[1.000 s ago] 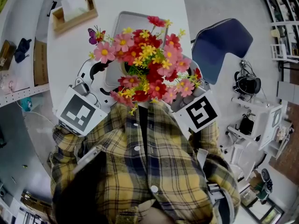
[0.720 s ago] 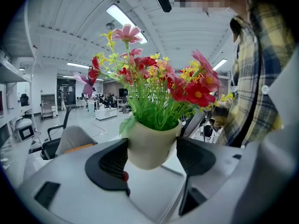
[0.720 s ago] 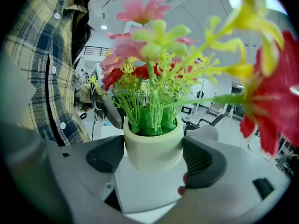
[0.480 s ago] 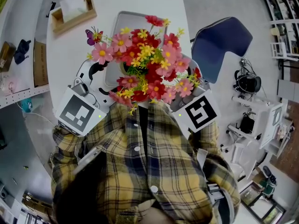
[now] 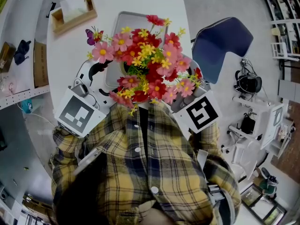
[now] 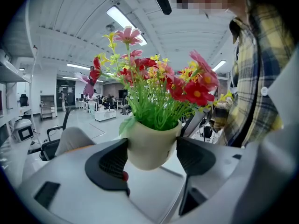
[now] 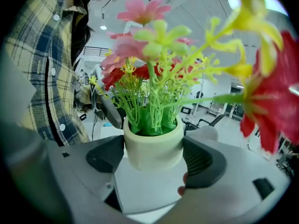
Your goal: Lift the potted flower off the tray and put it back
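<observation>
- The wooden box [image 5: 75, 11] with a pale card in it sits at the far left corner of the white counter [image 5: 65, 55], well apart from everything else.
- The left tongs [image 6: 150, 158] are closed on the potted flower [image 6: 150, 141]; the cream pot sits between the two dark ribbed pads, the left pad against its side and the right pad at its other side; the pot leans a little in this view, and its rounded base shows with no surface beneath it; in the head view their marker cube [image 5: 77, 112] lies at the person's left, beside the plaid shirt [image 5: 150, 172].
- In the head view the potted flower is in the middle, its pink, red and yellow blooms spread over the near part of the grey tray [image 5: 123, 20]; a small purple butterfly [image 5: 91, 35] sticks out at the bouquet's left edge; the pot itself is hidden under the blooms there.
- The right tongs [image 7: 153, 157] also grip the pot, upright in this view, with a pad touching each side just under the rim; their marker cube [image 5: 201, 112] lies at the person's right.
- A blue chair [image 5: 222, 43] stands just beside the counter's right edge.
</observation>
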Available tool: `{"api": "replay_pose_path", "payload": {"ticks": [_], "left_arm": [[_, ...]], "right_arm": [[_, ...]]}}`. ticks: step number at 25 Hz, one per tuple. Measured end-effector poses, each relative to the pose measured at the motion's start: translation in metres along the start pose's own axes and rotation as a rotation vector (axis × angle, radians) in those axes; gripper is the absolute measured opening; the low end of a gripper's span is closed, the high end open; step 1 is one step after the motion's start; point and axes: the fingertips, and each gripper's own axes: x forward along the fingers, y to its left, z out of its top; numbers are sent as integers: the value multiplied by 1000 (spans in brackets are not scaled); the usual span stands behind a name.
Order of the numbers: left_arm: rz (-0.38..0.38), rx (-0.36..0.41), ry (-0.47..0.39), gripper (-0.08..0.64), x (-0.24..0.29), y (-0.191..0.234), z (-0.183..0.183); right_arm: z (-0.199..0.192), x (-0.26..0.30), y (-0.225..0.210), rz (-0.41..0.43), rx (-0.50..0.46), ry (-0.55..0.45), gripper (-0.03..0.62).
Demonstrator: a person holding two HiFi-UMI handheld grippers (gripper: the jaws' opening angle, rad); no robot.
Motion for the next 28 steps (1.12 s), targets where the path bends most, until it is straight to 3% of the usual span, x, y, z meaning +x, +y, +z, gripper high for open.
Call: {"api": "replay_pose_path", "payload": {"ticks": [9, 14, 28], "left_arm": [[-9, 7, 1, 337, -8, 2, 20], [-21, -5, -5, 337, 4, -4, 2], [-38, -13, -1, 337, 19, 6, 4]], "right_arm": [[19, -8, -5, -10, -5, 10, 368], [-3, -7, 0, -19, -4, 18, 368], [-10, -4, -16, -25, 14, 21, 368]]}}
